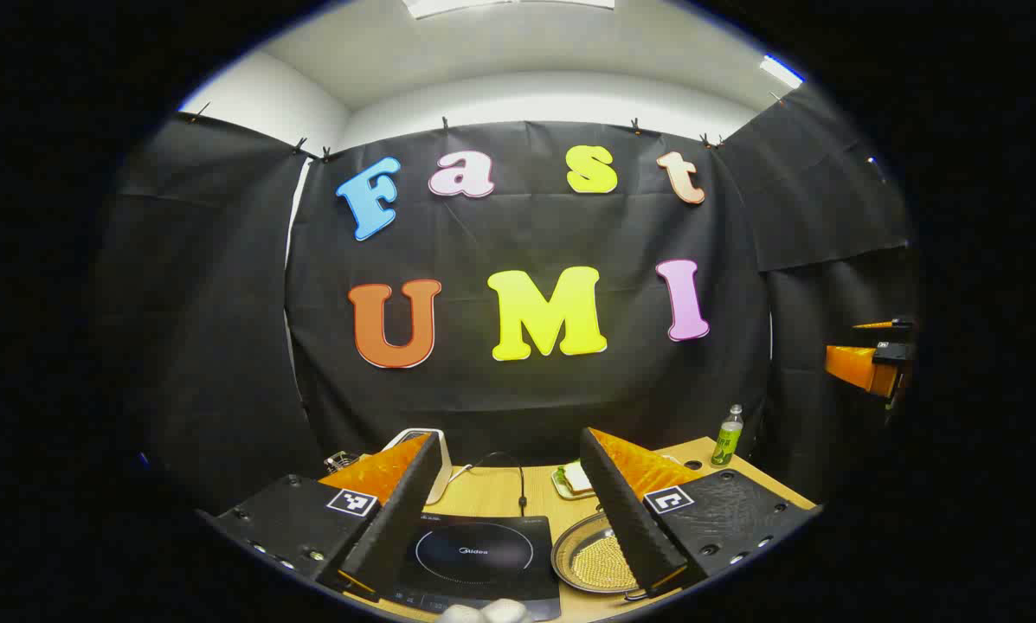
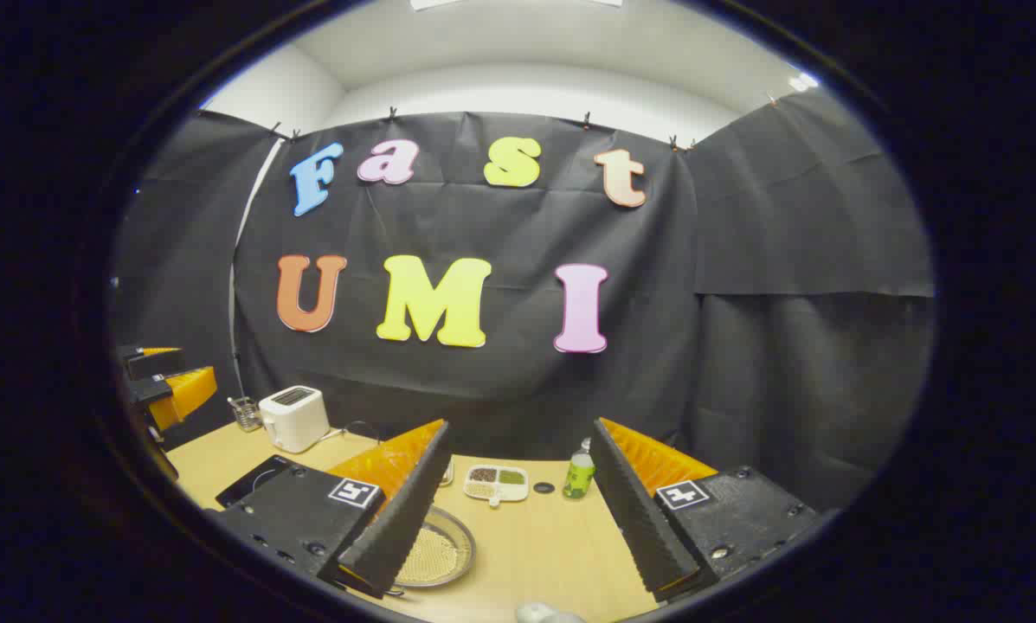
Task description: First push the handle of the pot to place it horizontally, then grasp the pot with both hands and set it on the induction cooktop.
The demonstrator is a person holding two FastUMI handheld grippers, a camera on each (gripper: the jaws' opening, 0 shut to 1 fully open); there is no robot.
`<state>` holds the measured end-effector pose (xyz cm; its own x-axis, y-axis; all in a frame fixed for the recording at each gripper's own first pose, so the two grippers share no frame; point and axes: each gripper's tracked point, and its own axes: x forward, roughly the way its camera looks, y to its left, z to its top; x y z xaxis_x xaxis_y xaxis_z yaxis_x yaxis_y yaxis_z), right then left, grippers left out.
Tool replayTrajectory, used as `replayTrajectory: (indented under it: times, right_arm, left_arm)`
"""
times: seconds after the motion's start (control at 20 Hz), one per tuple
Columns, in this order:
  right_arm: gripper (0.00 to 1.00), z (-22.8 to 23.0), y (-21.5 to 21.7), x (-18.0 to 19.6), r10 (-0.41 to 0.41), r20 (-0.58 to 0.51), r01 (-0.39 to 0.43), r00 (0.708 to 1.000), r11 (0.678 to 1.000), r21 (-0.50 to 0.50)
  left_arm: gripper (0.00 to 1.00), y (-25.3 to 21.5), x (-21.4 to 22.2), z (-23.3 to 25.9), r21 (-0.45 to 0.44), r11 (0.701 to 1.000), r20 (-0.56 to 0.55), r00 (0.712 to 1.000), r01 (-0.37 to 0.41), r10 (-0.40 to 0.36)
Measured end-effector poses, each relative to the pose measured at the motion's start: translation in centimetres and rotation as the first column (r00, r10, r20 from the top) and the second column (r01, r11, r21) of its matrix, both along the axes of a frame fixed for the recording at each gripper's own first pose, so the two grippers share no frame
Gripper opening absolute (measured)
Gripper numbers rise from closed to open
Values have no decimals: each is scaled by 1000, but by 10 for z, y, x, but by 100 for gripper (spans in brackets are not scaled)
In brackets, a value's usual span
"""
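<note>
Tabletop (image 1: 492, 493) of pale wood carries everything, and both tools hang above its near edge. Next in size, the induction cooktop (image 1: 474, 554) lies at six o'clock in the left gripper view, flat and bare, between the spread fingers of the left tool (image 1: 500, 519), which holds nothing. At its four o'clock side sits the pot (image 1: 595, 558), a shallow metal vessel with pale grain inside; its handle is hidden behind a finger, so I cannot say how it lies. In the right gripper view the pot (image 2: 435, 549) rests at seven o'clock, and the right tool (image 2: 518, 519) is likewise wide apart and empty. Smaller things stand further back: a white toaster (image 2: 293, 418), a divided dish (image 2: 496, 483), a green bottle (image 2: 579, 474). No step seems begun; the next move likely calls for bringing one tool down beside the handle to nudge it level.
</note>
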<state>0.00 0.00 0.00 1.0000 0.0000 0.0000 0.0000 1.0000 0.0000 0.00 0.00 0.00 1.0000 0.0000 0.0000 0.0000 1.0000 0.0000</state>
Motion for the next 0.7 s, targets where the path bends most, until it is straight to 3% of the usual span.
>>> replayTrajectory:
  times: [0.7]
  right_arm:
    - [100,3,6,-10,-6,11,6,1000,1000,-12]
  left_arm:
    - [96,18,-14,-6,22,999,3,1000,-25,25]
